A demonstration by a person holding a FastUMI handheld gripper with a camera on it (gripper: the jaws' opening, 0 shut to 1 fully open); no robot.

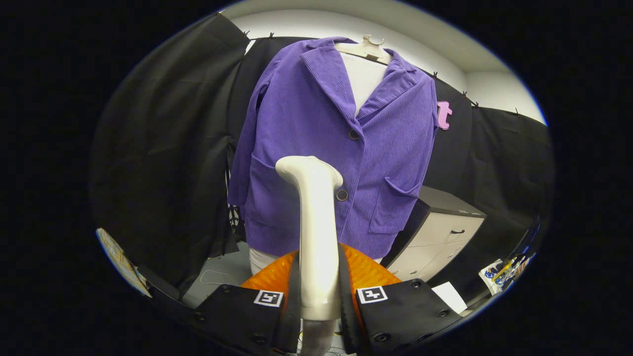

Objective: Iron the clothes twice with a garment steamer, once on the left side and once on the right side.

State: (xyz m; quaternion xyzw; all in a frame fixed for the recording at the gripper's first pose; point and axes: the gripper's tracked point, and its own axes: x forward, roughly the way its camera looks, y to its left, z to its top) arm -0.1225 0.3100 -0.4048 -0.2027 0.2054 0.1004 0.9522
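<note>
Purple ribbed corduroy jacket (336, 158) is hanging on a pale hanger (367, 48) over a white dress form, directly ahead of and beyond the gripper (319, 291), with its long axis running vertically and its buttoned front facing the camera. The cream-white plastic garment steamer (316, 237) is standing upright between the fingers, which are clamping its handle from both sides; its bent head is rising above them and tipping toward the jacket's lower front, beside the lower button and just inward of the pocket on the viewer's left. Whether the head is touching the cloth cannot be told, since the steamer overlaps the jacket in this view. The gripper is being held low and level, pointing forward at the garment's hem region, with the steamer's axis lying roughly parallel to the jacket's. By judgement, the coming stroke depends on carrying the head along one front panel, keeping it against the fabric. A white drawer cabinet with a dark top (440, 232) is standing beyond the jacket's other side.
</note>
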